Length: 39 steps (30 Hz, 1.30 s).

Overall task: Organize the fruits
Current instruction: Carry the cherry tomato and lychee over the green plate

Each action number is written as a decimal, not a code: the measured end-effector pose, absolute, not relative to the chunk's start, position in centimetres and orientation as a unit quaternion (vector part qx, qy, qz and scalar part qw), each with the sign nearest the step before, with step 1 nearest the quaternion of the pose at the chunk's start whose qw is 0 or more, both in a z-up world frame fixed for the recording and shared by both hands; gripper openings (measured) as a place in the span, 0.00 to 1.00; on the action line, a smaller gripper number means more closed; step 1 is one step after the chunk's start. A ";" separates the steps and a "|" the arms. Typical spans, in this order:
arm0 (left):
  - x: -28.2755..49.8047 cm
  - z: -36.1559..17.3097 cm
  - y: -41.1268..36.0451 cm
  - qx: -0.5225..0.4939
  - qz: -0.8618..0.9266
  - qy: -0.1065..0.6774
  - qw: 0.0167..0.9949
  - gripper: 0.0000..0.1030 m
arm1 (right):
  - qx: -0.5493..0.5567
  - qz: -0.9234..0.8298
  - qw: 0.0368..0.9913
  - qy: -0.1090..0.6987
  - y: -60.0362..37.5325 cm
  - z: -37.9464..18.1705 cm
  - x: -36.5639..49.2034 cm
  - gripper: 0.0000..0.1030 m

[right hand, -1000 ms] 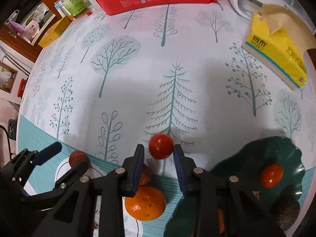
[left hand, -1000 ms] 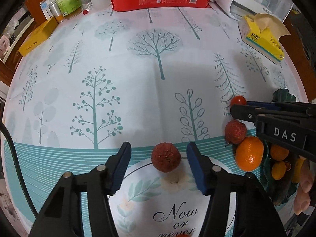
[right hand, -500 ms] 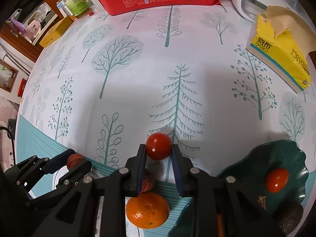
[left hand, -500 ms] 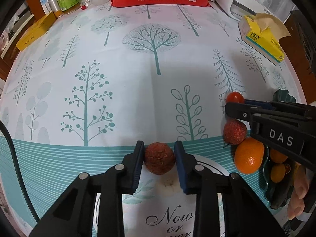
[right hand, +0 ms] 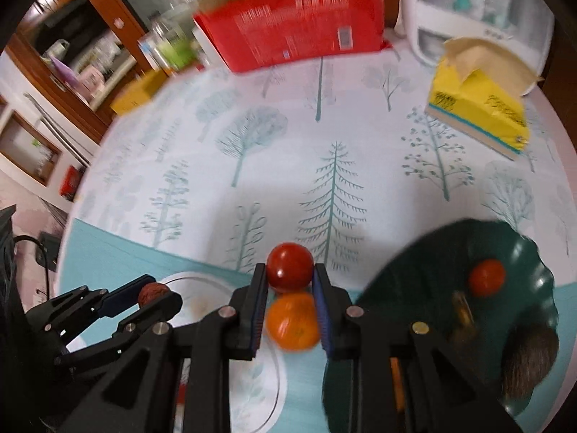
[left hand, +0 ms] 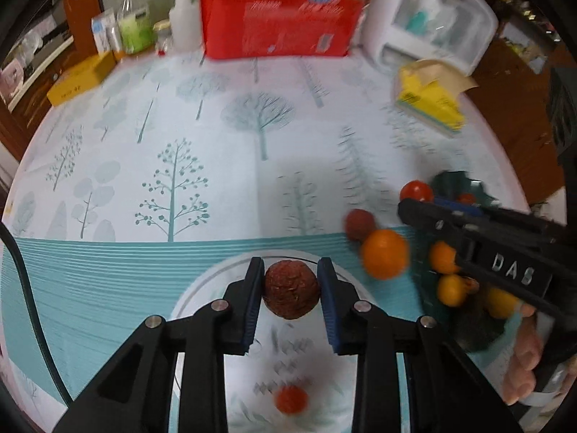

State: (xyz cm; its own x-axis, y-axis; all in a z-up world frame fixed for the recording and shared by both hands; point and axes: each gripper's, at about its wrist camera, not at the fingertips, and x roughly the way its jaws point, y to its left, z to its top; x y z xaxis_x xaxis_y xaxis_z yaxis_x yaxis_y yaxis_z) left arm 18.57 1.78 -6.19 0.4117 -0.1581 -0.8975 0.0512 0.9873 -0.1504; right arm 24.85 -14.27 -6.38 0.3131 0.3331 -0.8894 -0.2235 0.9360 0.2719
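My left gripper (left hand: 290,283) is shut on a rough brown-red lychee (left hand: 291,295) and holds it above the round print on the tablecloth. In the right wrist view that lychee (right hand: 153,293) shows at the lower left between the same fingers (right hand: 124,297). My right gripper (right hand: 290,276) is shut on a red tomato (right hand: 290,265), lifted over an orange (right hand: 294,321). Beside it, a dark green dish (right hand: 414,270) holds another tomato (right hand: 486,277) and a fuzzy brown fruit (right hand: 530,361). A second lychee (left hand: 360,219) lies by the orange (left hand: 384,254).
A blurred red fruit (left hand: 291,399) lies on the cloth under my left gripper. A yellow tissue box (left hand: 429,104) stands at the right. A red package (left hand: 281,25), bottles (left hand: 133,29) and a white appliance (left hand: 432,29) line the back. A hand (left hand: 523,361) grips the right tool.
The left jaws have shut on the lychee. Both grippers have risen off the table with their fruit, and the views now tilt up toward the back of the table.
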 end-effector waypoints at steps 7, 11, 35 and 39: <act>15.5 -1.1 -2.5 -0.047 -0.115 0.499 0.858 0.28 | 0.088 0.192 0.841 0.498 -17.7 -2.2 17.9 0.24; 14.5 1.0 -6.9 -0.014 -0.131 0.468 0.874 0.28 | 0.078 0.164 0.872 0.454 -20.6 0.3 15.2 0.24; 17.7 -6.0 -16.4 0.005 -0.158 0.521 0.839 0.28 | 0.066 0.028 0.875 0.478 -30.3 -7.0 14.5 0.25; 18.2 -6.9 -16.5 0.007 -0.154 0.530 0.834 0.28 | 0.056 0.028 0.873 0.484 -29.9 -7.7 14.7 0.25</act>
